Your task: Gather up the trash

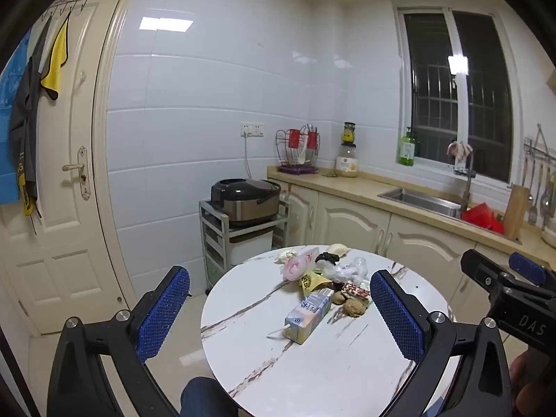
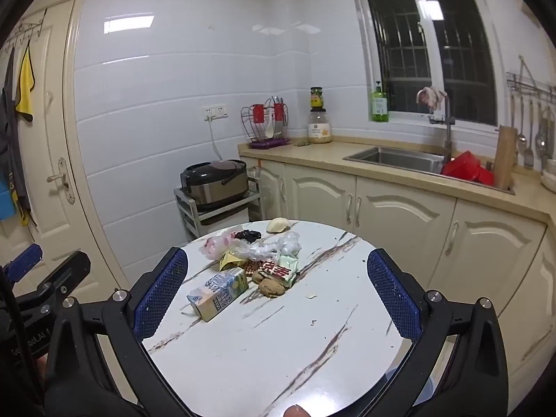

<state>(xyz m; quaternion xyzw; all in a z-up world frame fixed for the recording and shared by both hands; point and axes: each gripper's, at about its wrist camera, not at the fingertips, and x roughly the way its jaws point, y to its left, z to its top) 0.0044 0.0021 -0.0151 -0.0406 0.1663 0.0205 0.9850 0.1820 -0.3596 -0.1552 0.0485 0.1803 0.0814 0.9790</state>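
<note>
- Currently the left hand-held gripper (image 1: 279, 300) is spread wide and grasps nothing; the right hand-held gripper (image 2: 278, 283) likewise gapes empty above the round white marble-patterned tabletop (image 2: 278, 347)
- a pile of crumpled wrappers and plastic trash (image 2: 259, 253) lies at the tabletop's far side; a pale blue-and-yellow drink carton (image 2: 219, 293) lies on its side just beside it

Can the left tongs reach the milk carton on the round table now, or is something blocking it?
Probably yes. The left tongs are open, and the milk carton lies nearest, with bare table before it.
</note>
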